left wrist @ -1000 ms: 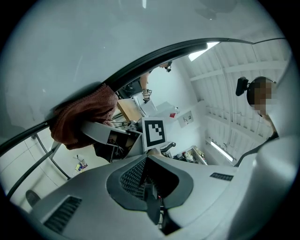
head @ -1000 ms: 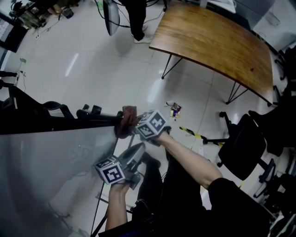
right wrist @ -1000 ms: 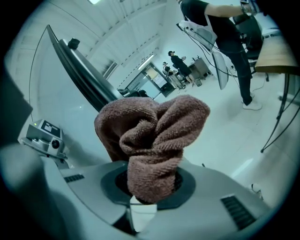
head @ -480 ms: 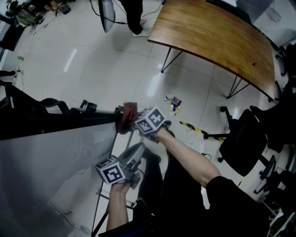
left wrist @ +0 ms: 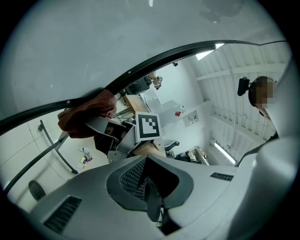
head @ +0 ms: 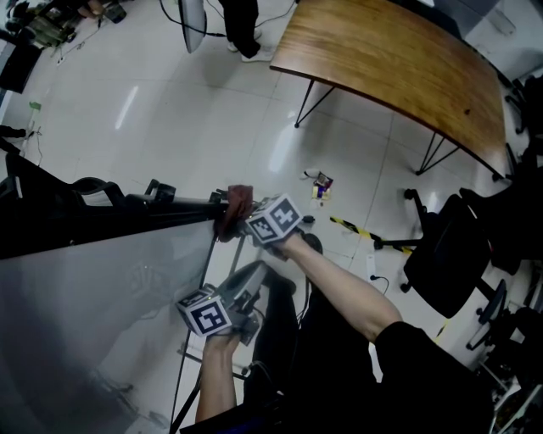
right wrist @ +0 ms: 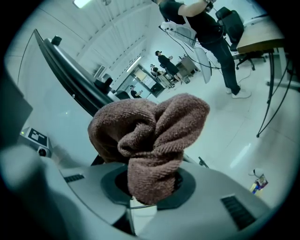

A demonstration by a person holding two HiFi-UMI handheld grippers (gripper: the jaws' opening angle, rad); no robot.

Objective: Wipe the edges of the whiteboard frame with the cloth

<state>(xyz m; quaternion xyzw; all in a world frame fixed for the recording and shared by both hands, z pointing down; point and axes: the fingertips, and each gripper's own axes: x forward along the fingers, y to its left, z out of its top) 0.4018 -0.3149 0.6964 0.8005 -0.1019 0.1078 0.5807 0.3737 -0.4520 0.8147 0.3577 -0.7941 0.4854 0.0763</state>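
The whiteboard (head: 93,297) fills the lower left of the head view, and its black frame (head: 127,216) runs along the top edge. A brown terry cloth (head: 233,212) is pressed on the frame's right corner. My right gripper (head: 242,222) is shut on the cloth (right wrist: 150,136), which bunches out of its jaws and hides the fingertips. In the right gripper view the frame (right wrist: 70,75) slants up to the left. My left gripper (head: 253,278) hangs below it by the board's side edge, shut and holding nothing. The left gripper view shows the cloth (left wrist: 86,112) on the frame (left wrist: 154,58).
A curved wooden table (head: 399,68) stands at the upper right, and a black office chair (head: 450,254) at the right. Small items (head: 321,185) and striped tape (head: 348,225) lie on the white floor. A person's legs (head: 242,25) show at the top.
Hardly anything: the cloth stays on the frame's right corner in my right gripper, and only the view has shifted a little. The left gripper has kept its place.
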